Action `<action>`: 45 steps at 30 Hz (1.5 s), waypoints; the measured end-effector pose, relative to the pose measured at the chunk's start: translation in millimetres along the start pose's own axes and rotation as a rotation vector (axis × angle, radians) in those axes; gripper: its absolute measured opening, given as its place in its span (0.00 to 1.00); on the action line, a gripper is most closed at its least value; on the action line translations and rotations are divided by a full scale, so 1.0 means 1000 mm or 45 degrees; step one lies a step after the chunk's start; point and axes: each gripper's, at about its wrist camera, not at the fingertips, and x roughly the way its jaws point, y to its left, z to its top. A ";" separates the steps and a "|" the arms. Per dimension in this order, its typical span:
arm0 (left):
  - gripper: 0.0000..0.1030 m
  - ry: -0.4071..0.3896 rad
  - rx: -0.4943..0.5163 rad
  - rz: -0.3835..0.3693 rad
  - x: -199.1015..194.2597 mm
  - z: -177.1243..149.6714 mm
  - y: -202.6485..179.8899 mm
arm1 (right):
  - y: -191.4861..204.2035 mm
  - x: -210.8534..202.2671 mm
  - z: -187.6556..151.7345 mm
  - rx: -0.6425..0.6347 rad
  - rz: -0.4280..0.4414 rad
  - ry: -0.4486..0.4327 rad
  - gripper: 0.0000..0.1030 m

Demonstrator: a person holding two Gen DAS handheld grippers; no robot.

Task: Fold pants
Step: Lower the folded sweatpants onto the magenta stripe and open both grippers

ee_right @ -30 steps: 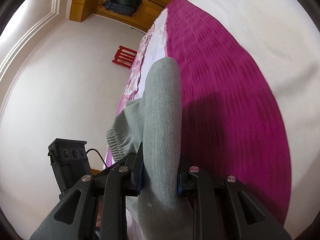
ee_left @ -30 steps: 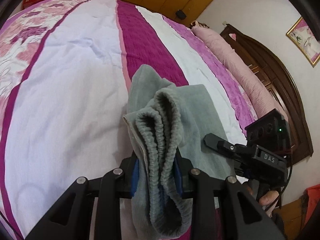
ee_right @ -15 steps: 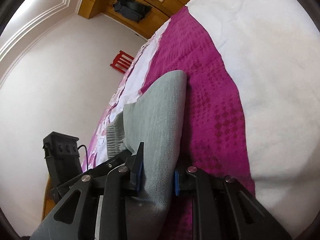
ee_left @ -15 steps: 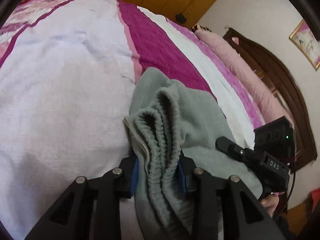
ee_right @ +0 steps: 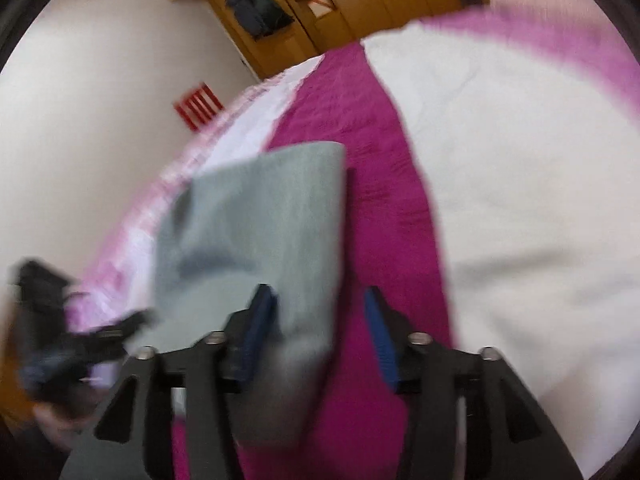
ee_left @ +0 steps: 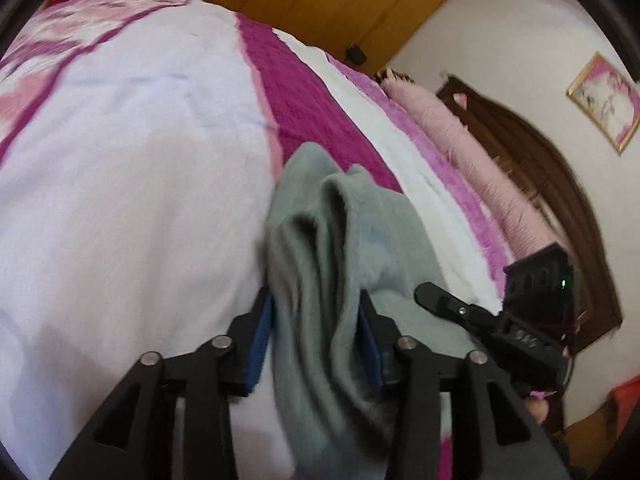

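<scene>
The grey pants (ee_left: 320, 240) lie bunched and folded over on the striped bedspread (ee_left: 120, 200). My left gripper (ee_left: 316, 320) still has the pants' waistband end between its blue pads, which stand a little wider than before. In the right wrist view the pants (ee_right: 256, 232) form a flat grey fold on the magenta stripe. My right gripper (ee_right: 320, 316) has its pads spread apart; the cloth touches only the left pad (ee_right: 256, 320). The right gripper also shows at the right of the left wrist view (ee_left: 440, 296). Both views are blurred.
A long pink pillow (ee_left: 460, 152) lies along the dark wooden headboard (ee_left: 560, 208). A wooden wardrobe (ee_right: 320, 4) stands past the bed's far end. A red chair (ee_right: 198, 106) stands against the white wall. The bedspread (ee_right: 520, 200) stretches wide around the pants.
Both grippers lowered the pants onto the bed. The right gripper's jaws have opened off the cloth. The left jaws have widened slightly. The right wrist view has swung right.
</scene>
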 end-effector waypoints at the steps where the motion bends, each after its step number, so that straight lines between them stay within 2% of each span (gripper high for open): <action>1: 0.51 -0.038 -0.037 0.014 -0.020 -0.017 0.005 | 0.006 -0.011 -0.006 -0.051 -0.105 0.013 0.56; 3: 0.52 -0.107 -0.100 0.024 -0.055 -0.049 0.014 | 0.010 -0.028 -0.018 -0.037 -0.210 0.033 0.56; 5: 0.51 -0.138 -0.132 0.151 -0.091 -0.089 0.019 | 0.010 -0.045 -0.032 0.020 -0.267 0.032 0.56; 6: 0.51 -0.126 -0.138 0.233 -0.105 -0.103 0.014 | 0.012 -0.054 -0.036 0.028 -0.348 0.031 0.55; 7: 0.53 -0.104 -0.110 0.292 -0.115 -0.112 0.003 | 0.018 -0.065 -0.041 0.013 -0.448 0.017 0.53; 8: 0.53 -0.090 -0.054 0.312 -0.122 -0.117 -0.007 | 0.026 -0.075 -0.042 -0.032 -0.470 -0.032 0.52; 10: 0.53 -0.110 0.140 0.378 -0.133 -0.125 -0.036 | 0.049 -0.089 -0.036 -0.166 -0.460 -0.152 0.52; 11: 0.53 -0.169 0.250 0.444 -0.138 -0.127 -0.053 | 0.066 -0.089 -0.030 -0.301 -0.406 -0.217 0.52; 12: 0.54 -0.235 0.329 0.489 -0.141 -0.125 -0.066 | 0.076 -0.083 -0.025 -0.394 -0.335 -0.223 0.50; 13: 0.55 -0.324 0.426 0.526 -0.141 -0.118 -0.082 | 0.082 -0.071 -0.019 -0.447 -0.261 -0.182 0.41; 14: 0.56 -0.359 0.491 0.552 -0.138 -0.108 -0.091 | 0.085 -0.057 -0.014 -0.464 -0.205 -0.130 0.29; 16: 0.56 -0.361 0.596 0.603 -0.117 -0.067 -0.108 | 0.082 -0.029 -0.009 -0.434 -0.173 -0.066 0.22; 18: 0.55 -0.285 0.585 0.535 -0.095 -0.026 -0.110 | 0.068 -0.009 -0.012 -0.346 -0.180 -0.015 0.22; 19: 0.53 -0.220 0.558 0.463 -0.080 -0.004 -0.110 | 0.060 -0.001 -0.013 -0.292 -0.166 0.044 0.22; 20: 0.52 -0.148 0.514 0.395 -0.060 0.021 -0.108 | 0.055 -0.001 -0.012 -0.258 -0.141 0.050 0.23; 23: 0.51 -0.038 0.439 0.348 -0.014 0.056 -0.101 | 0.050 -0.006 -0.010 -0.243 -0.095 0.117 0.23; 26: 0.51 0.032 0.372 0.476 0.025 0.071 -0.083 | 0.050 -0.010 -0.008 -0.276 -0.107 0.171 0.23; 29: 0.56 0.113 0.386 0.640 0.056 0.066 -0.060 | 0.051 -0.015 -0.013 -0.349 -0.144 0.190 0.23; 31: 0.66 0.068 0.377 0.651 0.057 0.061 -0.047 | 0.050 -0.018 -0.015 -0.394 -0.142 0.161 0.23; 33: 0.66 -0.003 0.339 0.649 0.054 0.060 -0.037 | 0.047 -0.018 -0.015 -0.391 -0.119 0.130 0.23; 35: 0.66 -0.034 0.347 0.649 0.051 0.055 -0.034 | 0.047 -0.020 -0.017 -0.356 -0.069 0.083 0.23; 36: 0.61 -0.057 0.365 0.667 0.048 0.054 -0.036 | 0.046 -0.019 -0.014 -0.329 -0.036 0.068 0.23; 37: 0.52 -0.080 0.388 0.686 0.043 0.051 -0.041 | 0.039 -0.024 -0.007 -0.307 0.026 -0.004 0.23; 38: 0.49 -0.113 0.412 0.690 0.033 0.048 -0.048 | 0.036 -0.027 -0.003 -0.309 0.068 -0.100 0.23; 40: 0.47 -0.194 0.448 0.704 0.006 0.037 -0.062 | 0.015 -0.038 0.012 -0.314 0.123 -0.390 0.24; 41: 0.47 -0.270 0.472 0.689 -0.011 0.027 -0.070 | 0.002 -0.031 0.022 -0.257 0.133 -0.399 0.24; 43: 0.47 -0.306 0.518 0.610 -0.022 0.020 -0.080 | -0.025 -0.003 0.042 -0.081 0.205 -0.334 0.24; 45: 0.44 -0.272 0.535 0.531 -0.023 0.017 -0.087 | -0.025 0.033 0.055 -0.084 0.224 -0.157 0.24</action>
